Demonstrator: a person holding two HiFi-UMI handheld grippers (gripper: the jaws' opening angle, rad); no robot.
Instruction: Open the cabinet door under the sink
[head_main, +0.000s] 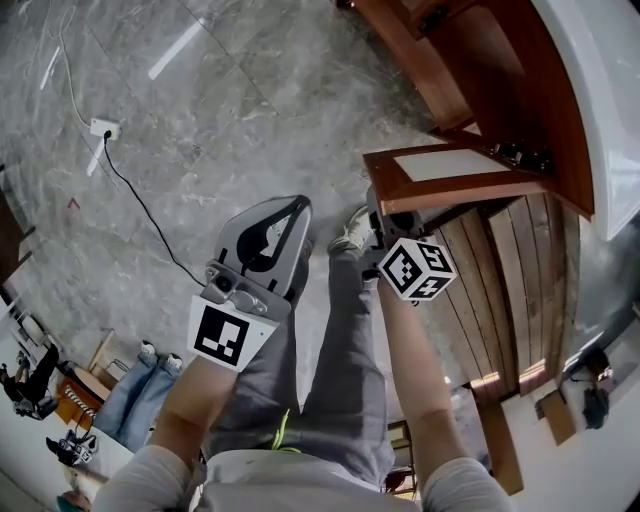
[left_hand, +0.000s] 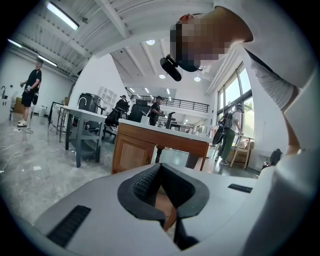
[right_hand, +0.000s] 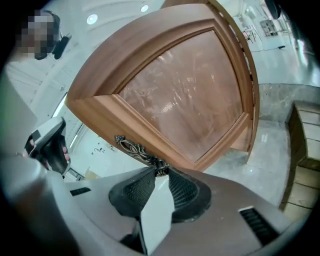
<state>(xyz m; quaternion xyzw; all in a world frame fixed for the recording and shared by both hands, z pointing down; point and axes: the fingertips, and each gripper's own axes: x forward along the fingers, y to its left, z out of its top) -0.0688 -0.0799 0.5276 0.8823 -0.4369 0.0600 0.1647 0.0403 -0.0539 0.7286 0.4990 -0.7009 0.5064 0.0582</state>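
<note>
1. The right tongs (right_hand: 160, 172) pinch the very end of the curly metal handle (right_hand: 134, 148). Their two pads sit a little apart, with the tip of the handle squeezed between them.
2. That handle is on the brown cabinet door (right_hand: 185, 95), which stands just above and in front of the right tongs. In the head view the door is swung well out from the cabinet, so I think the job is nearly done.
3. The left tongs (head_main: 296, 212) hang off to the left of the right tongs, over the grey floor (head_main: 180, 120). Their tips are together and nothing is in them.
4. One thing could go wrong. The right tongs only have the tip of the handle, so a pull at a slant could make it slide out.
5. The person's shoe (head_main: 350, 232) is just beside the right tongs and close to the door's edge. If the door comes further this way, I think it could bump that foot.
6. The dark hinge (head_main: 520, 155) is on the far side of the door from the right tongs. A very hard pull could strain it.
</note>
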